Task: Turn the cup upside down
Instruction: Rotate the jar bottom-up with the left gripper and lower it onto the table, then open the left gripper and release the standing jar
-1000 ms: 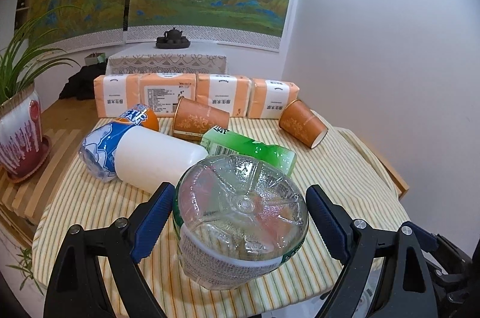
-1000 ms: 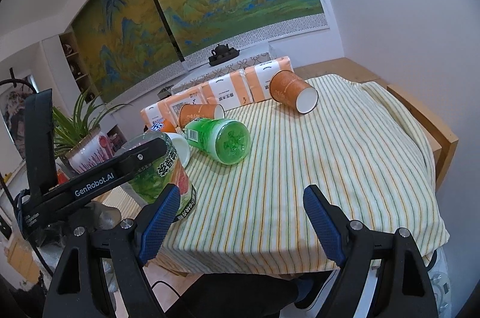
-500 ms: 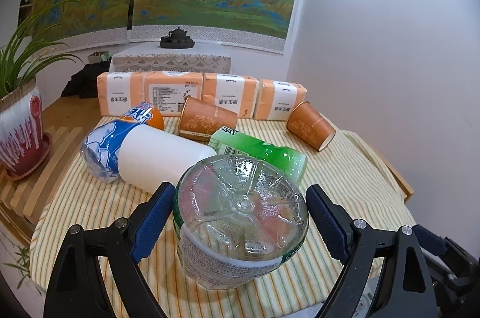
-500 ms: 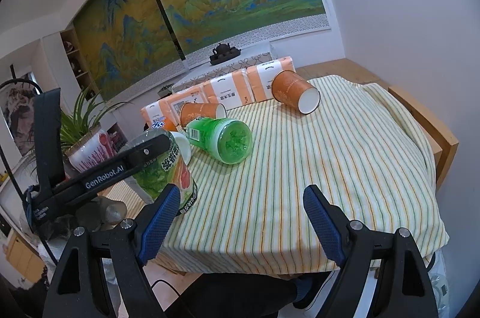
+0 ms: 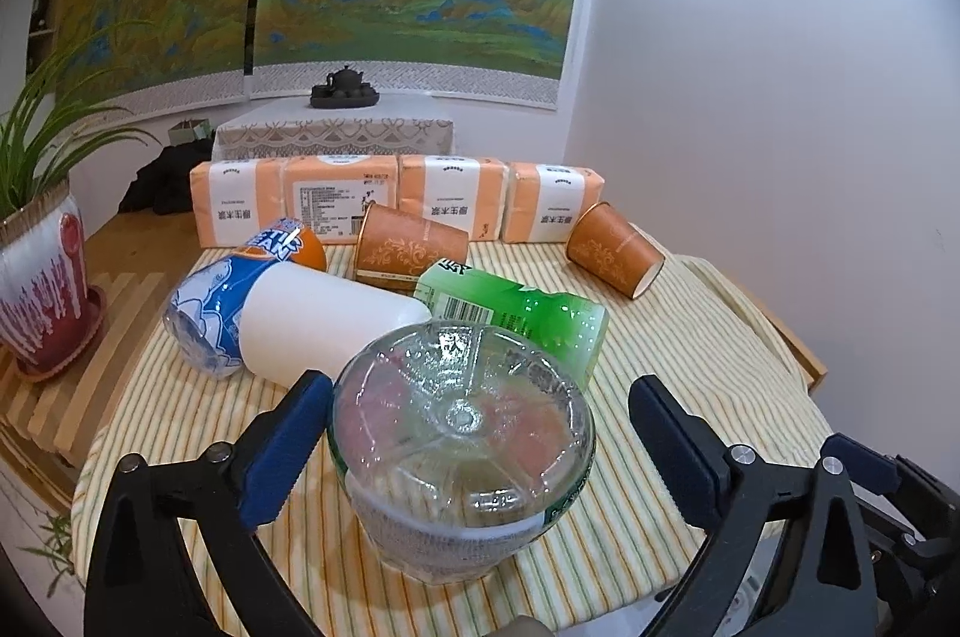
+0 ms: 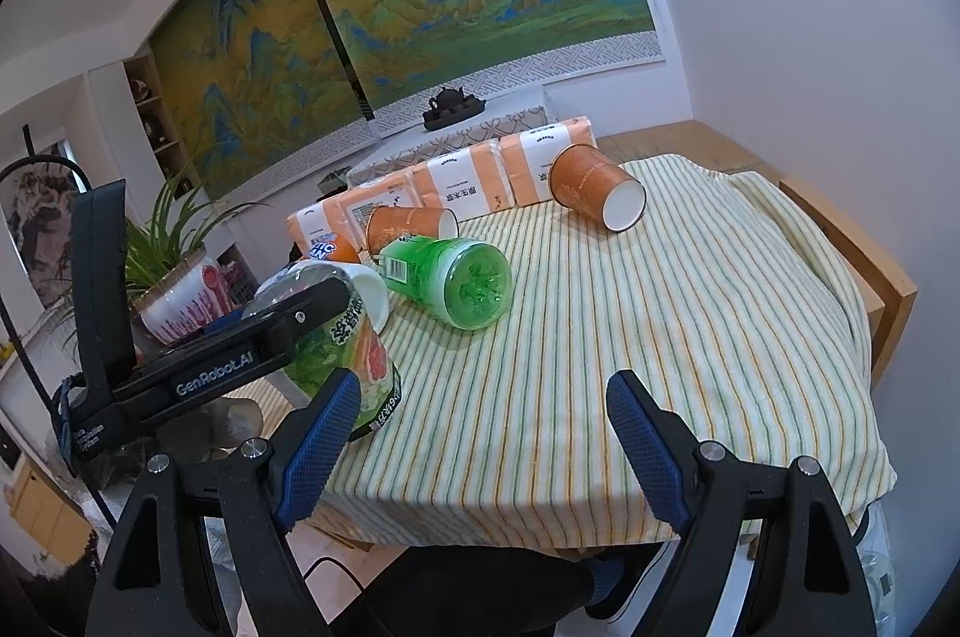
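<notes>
The left gripper [image 5: 480,433] has its blue jaws standing either side of a clear plastic cup [image 5: 462,439] that sits bottom-up at the near edge of the worktop [image 5: 690,367]. The jaws have just been opening: there is a plain gap between the right-hand pad and the cup wall, and the left-hand pad lies just beside the cup, so nothing is gripped. The cup's ribbed base faces the camera and a green and red printed label runs round its lower part. In the right wrist view the same cup [image 6: 342,343] stands on its mouth on the striped cloth [image 6: 660,337], with the left gripper's black arm across it.

The right gripper [image 6: 480,427] hangs over the near edge of the worktop with its jaws apart and nothing between them, only striped cloth beyond.

Behind the clear cup a white cup [image 5: 324,319] lies on its side, and beside it a blue and white bottle [image 5: 204,313] with an orange end. A green bottle [image 5: 516,307] also lies on its side, touching the white cup. Two orange paper cups lie tipped over: one [image 5: 408,250] near the middle, the other [image 5: 618,250] further right, well apart from the rest. A row of orange tissue packs [image 5: 390,202] lines the far edge. A potted plant [image 5: 42,277] stands off to the left on a slatted wooden surface
</notes>
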{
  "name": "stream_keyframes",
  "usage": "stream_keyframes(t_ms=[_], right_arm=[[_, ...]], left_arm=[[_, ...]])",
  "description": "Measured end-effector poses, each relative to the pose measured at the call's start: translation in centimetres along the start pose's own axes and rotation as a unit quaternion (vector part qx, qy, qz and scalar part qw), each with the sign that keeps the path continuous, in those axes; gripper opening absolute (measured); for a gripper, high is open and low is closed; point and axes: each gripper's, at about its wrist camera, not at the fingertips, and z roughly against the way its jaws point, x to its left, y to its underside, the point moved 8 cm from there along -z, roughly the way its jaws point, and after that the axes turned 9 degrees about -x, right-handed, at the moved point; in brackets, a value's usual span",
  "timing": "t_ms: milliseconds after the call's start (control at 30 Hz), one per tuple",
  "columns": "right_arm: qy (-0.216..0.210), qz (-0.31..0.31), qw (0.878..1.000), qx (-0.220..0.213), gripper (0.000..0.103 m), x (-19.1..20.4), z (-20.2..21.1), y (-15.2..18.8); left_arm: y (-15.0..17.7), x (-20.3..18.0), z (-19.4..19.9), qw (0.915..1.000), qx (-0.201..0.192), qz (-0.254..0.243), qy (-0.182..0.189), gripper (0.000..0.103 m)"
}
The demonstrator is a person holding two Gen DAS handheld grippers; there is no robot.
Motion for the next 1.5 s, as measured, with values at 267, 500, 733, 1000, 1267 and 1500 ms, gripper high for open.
stream_keyframes(t_ms=[267,500,733,1000,1267,1500], right_arm=[[-0.003,0.000,1.000,-0.002,0.081,0.4,0.1,-0.3],[-0.004,-0.002,1.000,-0.001,0.081,0.8,0.3,-0.4],[-0.005,0.006,1.000,-0.012,0.081,1.8,0.9,-0.8],[0.007,0.038,0.998,-0.046,0.081,3.5,1.5,-1.8],[0.030,0.073,0.992,-0.103,0.089,5.2,2.2,-3.0],[0.040,0.102,0.985,-0.134,0.093,6.9,3.2,-3.1]], left_arm=[[-0.1,0.4,0.5,1.0000,0.004,0.001,0.004,0.102],[-0.7,1.4,1.7,0.9999,-0.012,0.004,0.000,0.102],[-1.8,3.4,4.1,0.9991,-0.037,0.005,-0.021,0.102],[-2.1,5.3,8.1,0.9961,-0.065,-0.004,-0.060,0.102],[-2.6,6.8,12.2,0.9896,-0.091,-0.012,-0.111,0.102],[-2.4,7.1,15.4,0.9846,-0.109,-0.009,-0.136,0.102]])
